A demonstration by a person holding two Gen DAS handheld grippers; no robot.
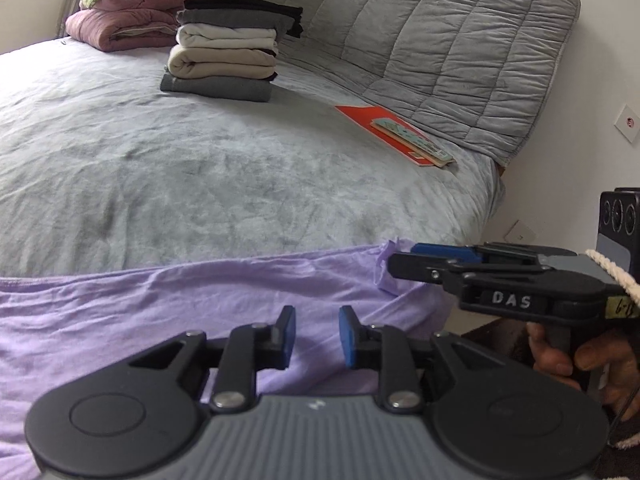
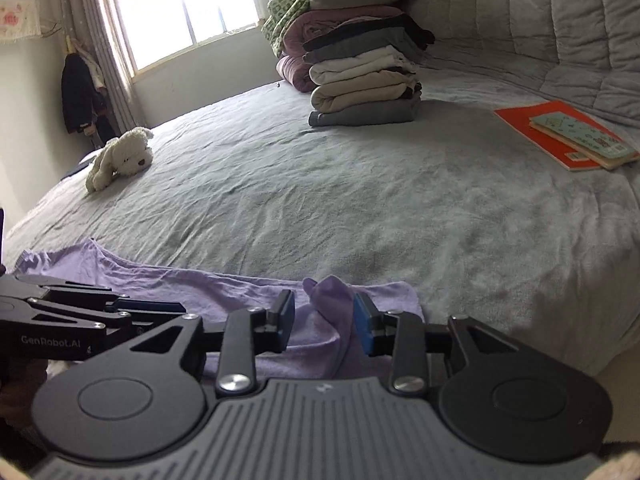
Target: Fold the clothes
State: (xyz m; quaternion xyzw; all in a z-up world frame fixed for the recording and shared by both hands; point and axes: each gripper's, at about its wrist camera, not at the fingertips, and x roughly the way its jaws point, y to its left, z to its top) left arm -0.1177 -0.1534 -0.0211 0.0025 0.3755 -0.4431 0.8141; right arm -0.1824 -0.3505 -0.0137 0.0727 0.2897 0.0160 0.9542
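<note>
Lay crosswise just ahead of both tongs, along the near edge of the grey bed (image 2: 360, 208): a lilac T-shirt (image 1: 160, 312), long axis running left to right. Nearer the right gripper (image 2: 324, 322), jaws parted around a raised tuft of cloth without pinching it. Left gripper (image 1: 317, 334) hovered over the flat middle, jaws slightly apart, gripping nothing. Looked thin, soft, creased (bunched at the right end). Not yet folded, judging by its spread.
</note>
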